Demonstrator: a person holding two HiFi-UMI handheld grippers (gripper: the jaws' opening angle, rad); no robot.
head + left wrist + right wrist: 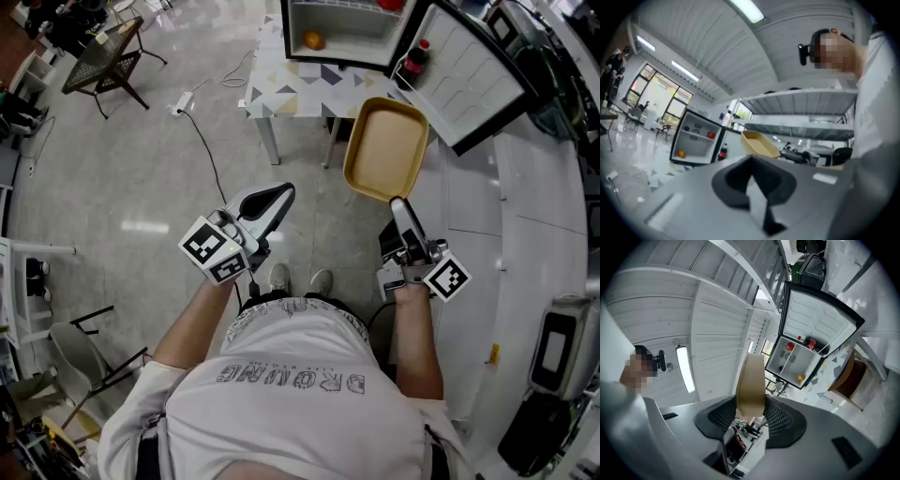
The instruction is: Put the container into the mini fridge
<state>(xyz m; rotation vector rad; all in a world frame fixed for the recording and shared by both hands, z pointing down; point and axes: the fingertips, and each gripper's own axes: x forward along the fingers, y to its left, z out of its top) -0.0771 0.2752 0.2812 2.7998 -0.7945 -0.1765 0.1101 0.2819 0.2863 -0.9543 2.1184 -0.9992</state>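
Your right gripper (401,204) is clamped on the near short rim of the tan-yellow shallow rectangular plastic container (386,150). In the right gripper view the pads pinch that wall edge-on. The container is in the air, short of the white mini fridge (342,33) and just in front of its open door (473,75). Its hollow side faces the head camera and it is empty.

Look: rounded corners, raised rim, flat floor, plain matte inside, no lid.

Handling, as a judgement: light, fairly stiff but thin-walled, so it may flex or pivot about a one-edge pinch. The plastic is smooth and could slip if you swing fast. The best hold is where you have it, mid-rim on the short side; grip firmly.

Your left gripper (281,194) is closed with nothing in it, well back from the mini fridge. The mini fridge stands on the patterned table (281,94), with an orange fruit (313,40) on its lower shelf and a dark red-capped bottle (415,59) in the door.
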